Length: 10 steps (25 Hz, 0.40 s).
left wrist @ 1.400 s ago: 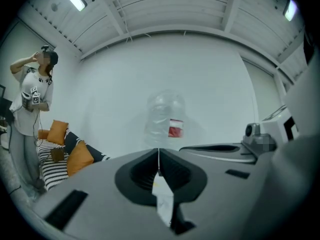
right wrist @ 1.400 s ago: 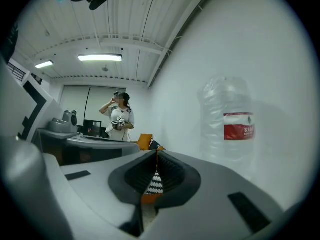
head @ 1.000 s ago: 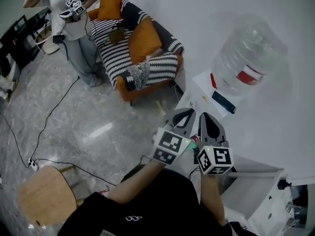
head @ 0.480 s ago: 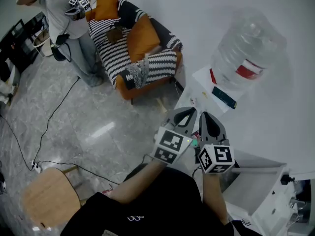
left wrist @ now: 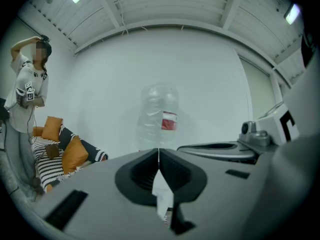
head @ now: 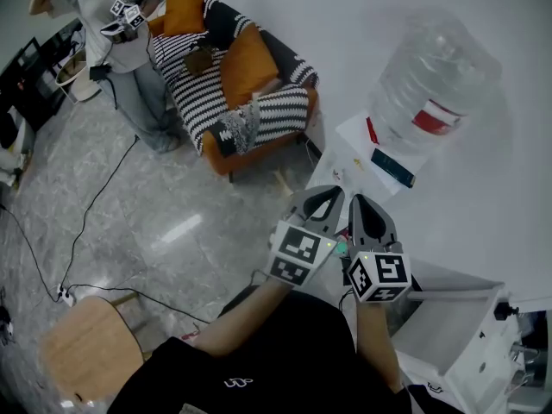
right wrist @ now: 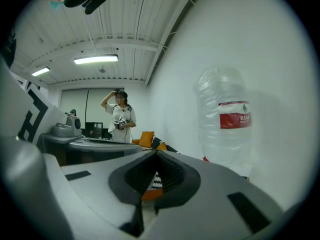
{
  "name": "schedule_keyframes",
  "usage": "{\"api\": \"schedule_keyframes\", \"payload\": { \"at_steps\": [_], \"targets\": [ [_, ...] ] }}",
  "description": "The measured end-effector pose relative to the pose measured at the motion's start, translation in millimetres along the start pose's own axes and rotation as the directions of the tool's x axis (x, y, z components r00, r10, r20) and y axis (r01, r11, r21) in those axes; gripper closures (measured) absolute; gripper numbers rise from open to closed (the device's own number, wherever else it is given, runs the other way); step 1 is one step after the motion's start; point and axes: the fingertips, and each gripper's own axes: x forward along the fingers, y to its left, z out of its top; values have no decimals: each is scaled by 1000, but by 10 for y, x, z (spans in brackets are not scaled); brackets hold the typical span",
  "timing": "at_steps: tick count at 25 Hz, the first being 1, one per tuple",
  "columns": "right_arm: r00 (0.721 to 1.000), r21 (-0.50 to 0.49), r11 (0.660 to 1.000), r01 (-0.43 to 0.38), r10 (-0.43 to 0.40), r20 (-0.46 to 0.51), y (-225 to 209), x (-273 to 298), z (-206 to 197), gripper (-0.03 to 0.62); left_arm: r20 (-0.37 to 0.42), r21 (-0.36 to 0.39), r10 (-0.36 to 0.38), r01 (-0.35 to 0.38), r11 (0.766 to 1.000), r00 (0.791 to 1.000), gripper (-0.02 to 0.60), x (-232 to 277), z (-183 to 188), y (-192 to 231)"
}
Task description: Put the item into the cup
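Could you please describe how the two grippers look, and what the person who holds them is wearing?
The left gripper and the right gripper both have matte grey, leaf-shaped jaws with darker ribbed pads inside. Each carries a white cube with black square markers: the left cube and the right cube. The person wears a black top with a small white logo.

Water bottle (head: pixel 435 84): clear glossy plastic.
Floor (head: pixel 164 222): polished, marbled.
Sofa (head: pixel 200 89): striped knit-like cloth.
Stool seat (head: pixel 82 343): smooth wood.
Left tool (left wrist: pixel 159 154), right tool (right wrist: pixel 156 154): matt grey plastic, ribbed inside the jaws.
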Motion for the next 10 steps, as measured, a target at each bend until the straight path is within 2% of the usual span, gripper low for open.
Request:
{"api": "schedule_keyframes", "payload": {
  "at_steps": [10],
  "targets": [
    [1000,-6,1000,0,0,-1,1,-5,-15,585,-1,3,-6,6,1000,1000,568,4,-16,-14]
  ]
}}
